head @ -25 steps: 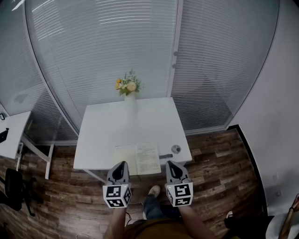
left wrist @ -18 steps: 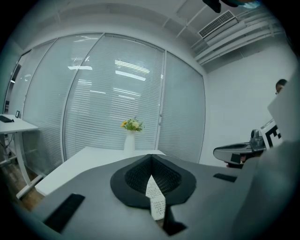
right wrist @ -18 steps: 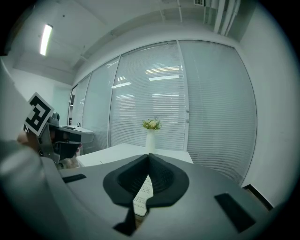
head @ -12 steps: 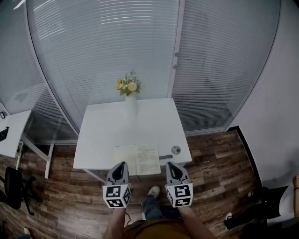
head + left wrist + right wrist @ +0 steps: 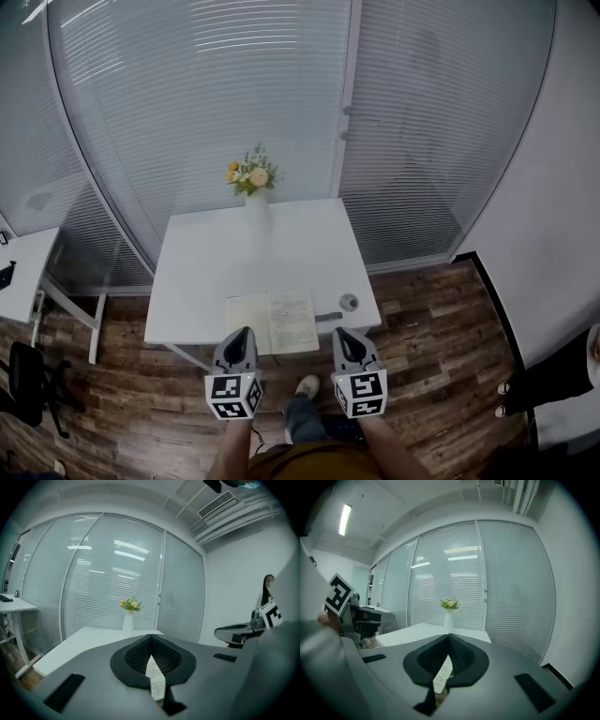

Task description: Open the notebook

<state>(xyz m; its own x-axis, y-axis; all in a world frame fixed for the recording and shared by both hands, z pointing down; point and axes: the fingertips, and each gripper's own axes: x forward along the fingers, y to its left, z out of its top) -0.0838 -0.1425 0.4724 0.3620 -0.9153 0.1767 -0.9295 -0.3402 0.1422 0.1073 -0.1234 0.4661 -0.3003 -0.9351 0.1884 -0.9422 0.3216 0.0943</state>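
Jaws together: left gripper, right gripper; notebook open.

A brown top, blue jeans and a pale shoe are being worn. Black-and-white marker cubes are being carried on the grey left gripper and right gripper.

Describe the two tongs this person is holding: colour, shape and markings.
The left tongs and right tongs look alike: grey bodies tapering to a dark, pointed tip, with a dark textured lining inside. Each carries a white cube with black square markers at the rear. No cables show. The forearms have no sleeves.
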